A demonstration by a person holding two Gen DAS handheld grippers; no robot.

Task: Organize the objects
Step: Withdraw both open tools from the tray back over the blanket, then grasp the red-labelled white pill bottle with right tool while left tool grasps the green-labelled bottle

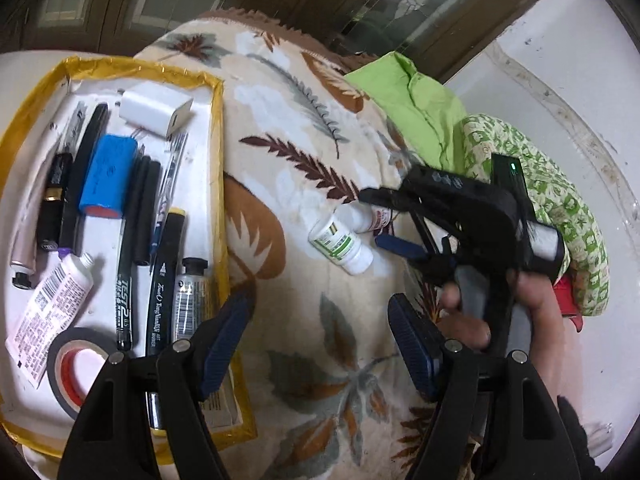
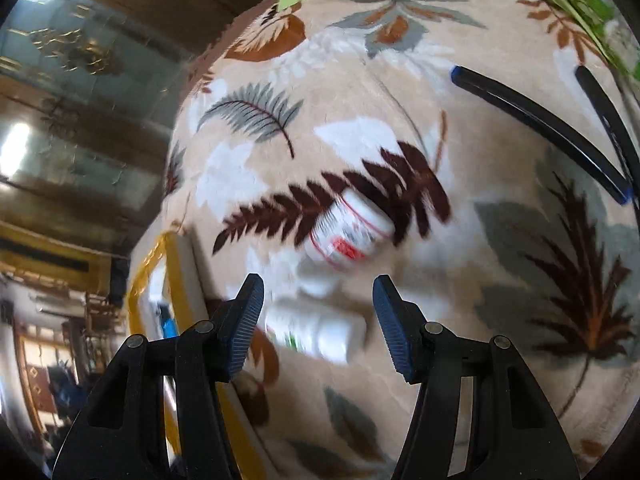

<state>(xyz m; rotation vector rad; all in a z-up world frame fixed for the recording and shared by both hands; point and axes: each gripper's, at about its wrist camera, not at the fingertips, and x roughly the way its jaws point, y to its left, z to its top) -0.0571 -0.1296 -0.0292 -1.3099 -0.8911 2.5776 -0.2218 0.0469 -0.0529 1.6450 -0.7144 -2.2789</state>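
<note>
Both hand-held grippers spread above a leaf-print blanket [image 1: 304, 184].
Only the left view shows the filled tray [image 1: 218, 128]; the green-label bottle [image 2: 316, 334] lies between the right hand-held gripper's [image 2: 318, 312] fingers; left hand-held gripper [image 1: 320, 332] empty.

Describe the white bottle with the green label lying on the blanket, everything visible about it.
The white bottle with the green label is small, looks like plastic, and has a ribbed white cap and green stripes on its label. It lies on its side on the leaf-patterned blanket, right of the yellow-edged tray. A second white bottle lies close behind it; contact is unclear. The right tool stands open around it without gripping it.
</note>
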